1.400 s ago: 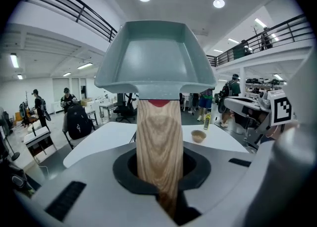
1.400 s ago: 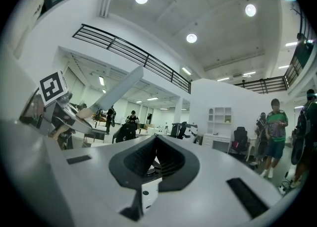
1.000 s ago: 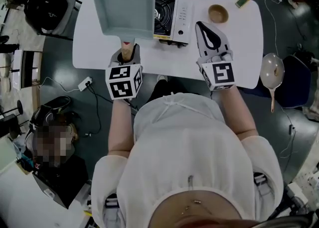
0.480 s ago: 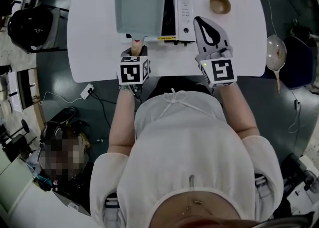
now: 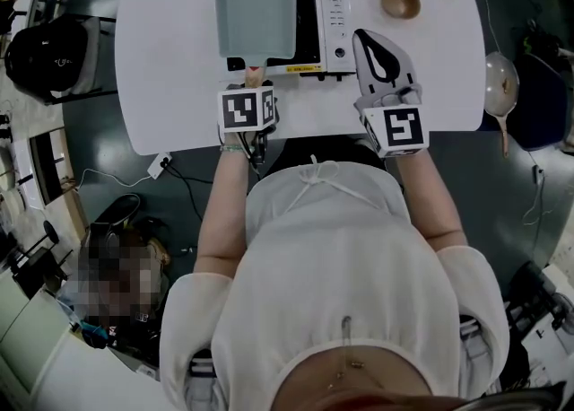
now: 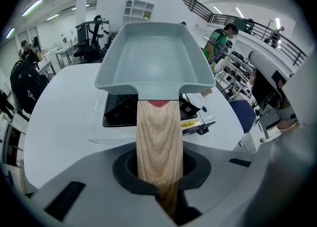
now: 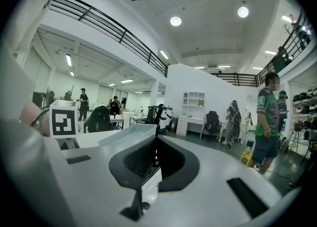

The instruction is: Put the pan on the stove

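Two grippers work here: the left gripper clamps the pan's wooden handle, holding the pan over the stove. Placing looks almost done. Next, I judge, settle it flat and let go. The right gripper, jaws together, holds nothing.

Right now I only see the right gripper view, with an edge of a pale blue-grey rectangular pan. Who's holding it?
Observer: The left gripper is, shut on the light wooden handle of the pan.
Operator: Is there a stove under it?
Observer: Yes. In the head view the pan covers the left part of the white tabletop stove; whether it touches, I cannot tell.
Operator: Anything else on the table?
Observer: A small round brown bowl sits on the white table, past the right gripper and right of the stove.
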Demonstrator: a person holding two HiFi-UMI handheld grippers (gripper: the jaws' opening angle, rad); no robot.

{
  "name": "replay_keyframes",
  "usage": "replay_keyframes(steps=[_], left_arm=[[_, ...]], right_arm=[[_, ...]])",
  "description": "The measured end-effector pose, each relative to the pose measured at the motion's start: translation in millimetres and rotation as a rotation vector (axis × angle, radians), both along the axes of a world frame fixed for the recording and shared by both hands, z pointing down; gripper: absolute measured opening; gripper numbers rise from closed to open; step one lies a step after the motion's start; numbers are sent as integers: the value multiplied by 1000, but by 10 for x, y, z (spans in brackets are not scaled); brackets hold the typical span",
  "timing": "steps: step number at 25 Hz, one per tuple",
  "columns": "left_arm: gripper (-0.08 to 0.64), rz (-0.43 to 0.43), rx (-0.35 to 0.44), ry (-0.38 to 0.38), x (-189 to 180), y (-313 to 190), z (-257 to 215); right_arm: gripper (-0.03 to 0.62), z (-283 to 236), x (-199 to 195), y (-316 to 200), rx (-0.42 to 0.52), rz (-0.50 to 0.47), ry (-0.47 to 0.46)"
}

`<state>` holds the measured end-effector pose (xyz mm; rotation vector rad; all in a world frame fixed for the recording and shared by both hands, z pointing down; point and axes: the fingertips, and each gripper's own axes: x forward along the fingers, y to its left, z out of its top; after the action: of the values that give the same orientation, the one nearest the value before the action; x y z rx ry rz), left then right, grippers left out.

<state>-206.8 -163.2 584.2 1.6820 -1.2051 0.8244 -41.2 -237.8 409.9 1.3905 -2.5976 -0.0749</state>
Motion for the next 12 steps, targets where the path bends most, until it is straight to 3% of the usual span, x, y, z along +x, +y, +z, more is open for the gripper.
replay_keyframes(steps=[9,12], left_arm=[[61,-70,-112,35,82,6,117],[61,-52,-130,-2,73,7,154]], right_arm=[[8,55,52,-88,-13,-4,15],[8,80,94,-118,-27,2,11]])
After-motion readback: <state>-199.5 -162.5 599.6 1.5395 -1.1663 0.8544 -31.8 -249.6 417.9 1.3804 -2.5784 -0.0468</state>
